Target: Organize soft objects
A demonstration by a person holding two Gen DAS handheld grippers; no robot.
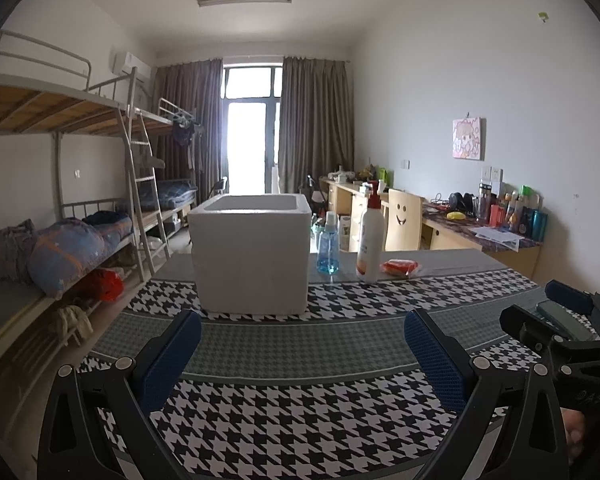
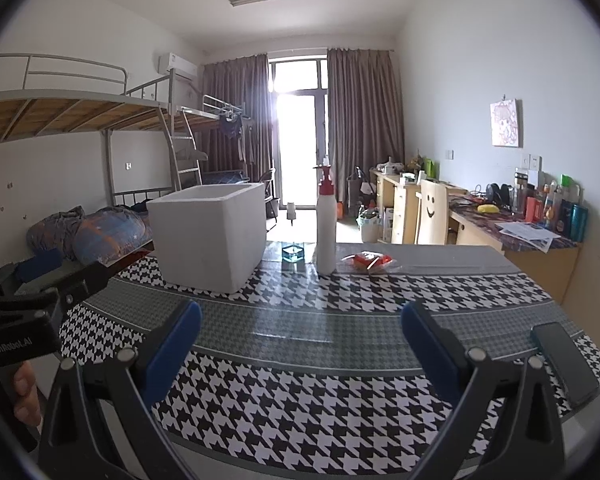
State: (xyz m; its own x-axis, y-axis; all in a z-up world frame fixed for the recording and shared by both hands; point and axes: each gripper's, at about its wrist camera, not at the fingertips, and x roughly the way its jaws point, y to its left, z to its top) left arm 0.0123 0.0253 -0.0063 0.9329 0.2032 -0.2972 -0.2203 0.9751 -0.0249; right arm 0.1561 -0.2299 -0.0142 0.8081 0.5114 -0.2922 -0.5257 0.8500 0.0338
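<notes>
A white foam box (image 1: 251, 254) stands open-topped on the houndstooth table (image 1: 300, 420); it also shows in the right wrist view (image 2: 210, 236). To its right stand a blue spray bottle (image 1: 327, 246), a white pump bottle (image 1: 370, 240) and a red soft packet (image 1: 399, 268). The right wrist view shows the pump bottle (image 2: 326, 228), the packet (image 2: 368, 261) and the blue bottle (image 2: 293, 252). My left gripper (image 1: 302, 332) is open and empty, low over the table before the box. My right gripper (image 2: 300, 328) is open and empty beside it.
A dark phone (image 2: 566, 362) lies on the table at the right edge. Bunk beds (image 1: 60, 220) with bedding line the left wall. A cluttered desk (image 1: 488, 232) and a chair (image 1: 402, 220) stand at the right.
</notes>
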